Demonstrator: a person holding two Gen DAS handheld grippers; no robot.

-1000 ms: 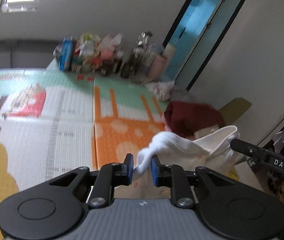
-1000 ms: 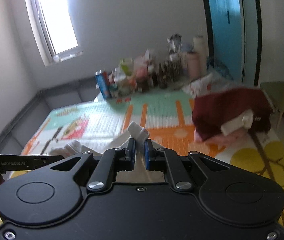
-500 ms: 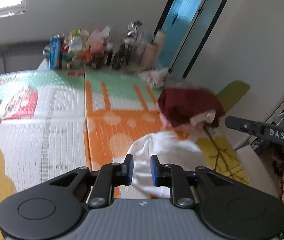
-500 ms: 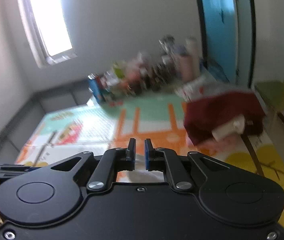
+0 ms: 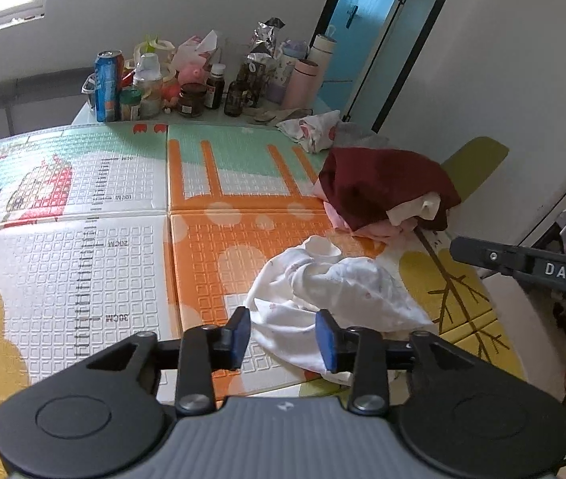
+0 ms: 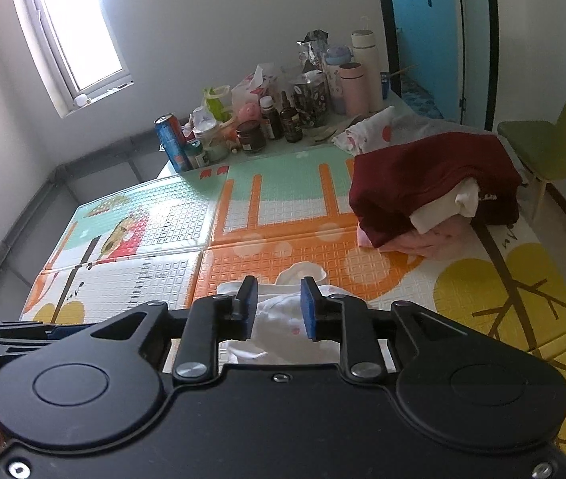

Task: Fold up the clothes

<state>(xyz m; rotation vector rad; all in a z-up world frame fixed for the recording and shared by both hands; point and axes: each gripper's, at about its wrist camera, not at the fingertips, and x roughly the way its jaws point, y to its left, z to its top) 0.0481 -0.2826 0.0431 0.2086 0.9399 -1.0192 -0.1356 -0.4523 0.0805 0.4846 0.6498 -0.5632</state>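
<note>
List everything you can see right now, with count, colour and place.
white garment: one, white with small pink print, crumpled on the mat's near edge
play mat: one, orange, green, white and yellow, covering the surface
clothes pile: one, maroon over cream and pink, right side of the mat
printed cloth: one, white and pink, behind the pile
drink can: one, blue, far edge
bottles and jars: many, mixed, far edge
chair: one, green, right
left hand-held gripper: open, jaws just opened, over the garment
right hand-held gripper: open, jaws just opened, over the garment
</note>
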